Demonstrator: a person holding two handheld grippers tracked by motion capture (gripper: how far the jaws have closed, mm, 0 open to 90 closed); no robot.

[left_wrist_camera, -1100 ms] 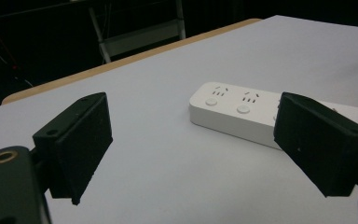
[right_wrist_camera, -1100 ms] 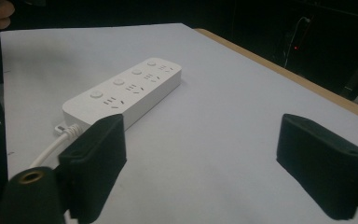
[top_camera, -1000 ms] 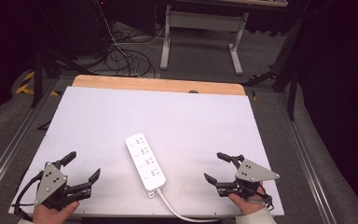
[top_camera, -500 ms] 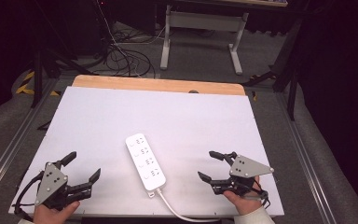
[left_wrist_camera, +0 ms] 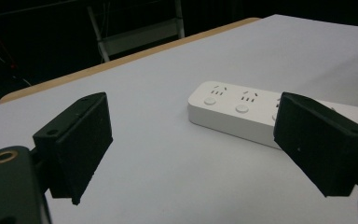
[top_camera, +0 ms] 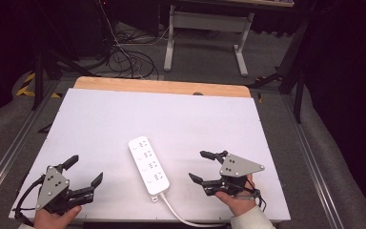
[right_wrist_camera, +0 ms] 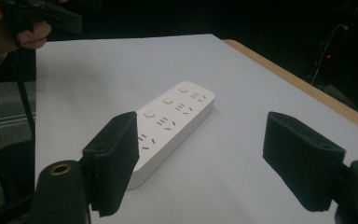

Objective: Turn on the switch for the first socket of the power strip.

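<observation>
A white power strip (top_camera: 148,165) lies flat near the front of the white table top (top_camera: 171,114), and its cable (top_camera: 183,218) runs off the front edge. My left gripper (top_camera: 86,168) rests to the left of the strip, open and empty. My right gripper (top_camera: 196,165) hovers just to the right of the strip, open, its jaws pointing at it. These jaws have just closed a little, with nothing between them. In the left gripper view the strip (left_wrist_camera: 242,109) lies beyond the open jaws. In the right gripper view the strip (right_wrist_camera: 172,121) sits ahead, partly behind the left jaw.
A wooden strip (top_camera: 162,87) edges the table's far side. Beyond it on the dark floor are loose cables (top_camera: 124,57) and the legs of a desk frame (top_camera: 205,28). In the right gripper view the other hand with its gripper (right_wrist_camera: 32,18) shows at the top left.
My right gripper has moved left towards the power strip and risen slightly. The left gripper and the strip have stayed where they were.
</observation>
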